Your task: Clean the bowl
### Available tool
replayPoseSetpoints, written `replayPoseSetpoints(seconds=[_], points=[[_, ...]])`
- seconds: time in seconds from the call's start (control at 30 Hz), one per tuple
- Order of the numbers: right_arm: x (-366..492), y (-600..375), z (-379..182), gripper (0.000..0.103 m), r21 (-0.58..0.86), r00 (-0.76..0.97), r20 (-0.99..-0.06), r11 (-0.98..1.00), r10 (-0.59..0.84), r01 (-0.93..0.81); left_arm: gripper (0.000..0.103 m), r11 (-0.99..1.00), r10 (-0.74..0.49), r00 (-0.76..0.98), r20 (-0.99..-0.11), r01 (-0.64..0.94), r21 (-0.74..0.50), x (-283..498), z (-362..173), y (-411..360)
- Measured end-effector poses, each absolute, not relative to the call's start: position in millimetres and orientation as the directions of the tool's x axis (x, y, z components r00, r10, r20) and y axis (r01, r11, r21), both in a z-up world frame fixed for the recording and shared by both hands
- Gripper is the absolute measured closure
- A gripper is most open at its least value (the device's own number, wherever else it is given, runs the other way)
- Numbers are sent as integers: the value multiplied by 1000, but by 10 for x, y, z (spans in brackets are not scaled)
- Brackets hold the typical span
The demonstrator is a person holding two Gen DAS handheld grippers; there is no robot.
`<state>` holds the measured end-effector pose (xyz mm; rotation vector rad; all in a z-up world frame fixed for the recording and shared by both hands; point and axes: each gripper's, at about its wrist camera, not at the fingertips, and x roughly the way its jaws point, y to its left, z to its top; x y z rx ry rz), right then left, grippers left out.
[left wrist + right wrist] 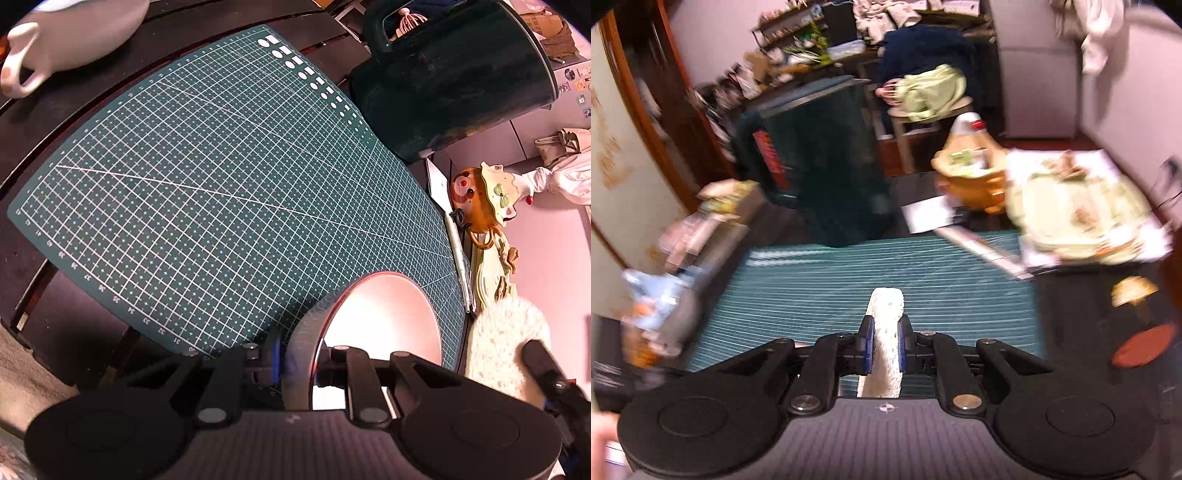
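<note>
Far left, a smooth white ceramic pot [74, 33] w/ a loop handle sits on the dark wood table [55, 110]. Next comes the green cutting mat [221, 184], flat & bendy-looking, w/ a white grid of lines & dots. At the bottom, the left gripper [299, 360] has its black fingers nearly together, pinching the thin rim of the bowl [388, 317]. The bowl is round & shiny pink inside, grey outside, tipped up on its side over the mat's near right corner. Top right, a big dark green jug [461, 74] w/ a handle. Far right, a fluffy cream sponge [506, 339] is just beside the bowl; can't tell if they touch. The right gripper [885, 343] squeezes it between blue pads, fingers narrow.
</note>
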<state>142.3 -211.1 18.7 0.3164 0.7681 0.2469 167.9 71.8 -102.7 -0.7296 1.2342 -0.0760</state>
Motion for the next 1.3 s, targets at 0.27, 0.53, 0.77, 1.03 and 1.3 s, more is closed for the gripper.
replayPoseSetpoints(seconds=[0.27, 0.53, 0.77, 1.03, 1.3], points=[[1261, -1284, -79, 92, 163, 712, -609, 934, 350, -319, 87, 772, -431, 360, -827, -327, -545, 1665, -1018, 714], [1328, -1085, -345, 92, 67, 690, -667, 944, 282, -322, 87, 774, -430, 360, -828, -325, -543, 1667, -1013, 711], [1295, -1071, -320, 92, -60, 703, -694, 960, 156, -272, 87, 772, -432, 359, -828, -327, -545, 1665, -1003, 710], [1216, -1253, 50, 92, -130, 761, -645, 971, 72, -202, 87, 772, -433, 355, -828, -328, -544, 1683, -1006, 715], [1398, -2041, 156, 92, 217, 704, -677, 972, 214, -88, 88, 804, -406, 353, -843, -301, -513, 1703, -953, 687]])
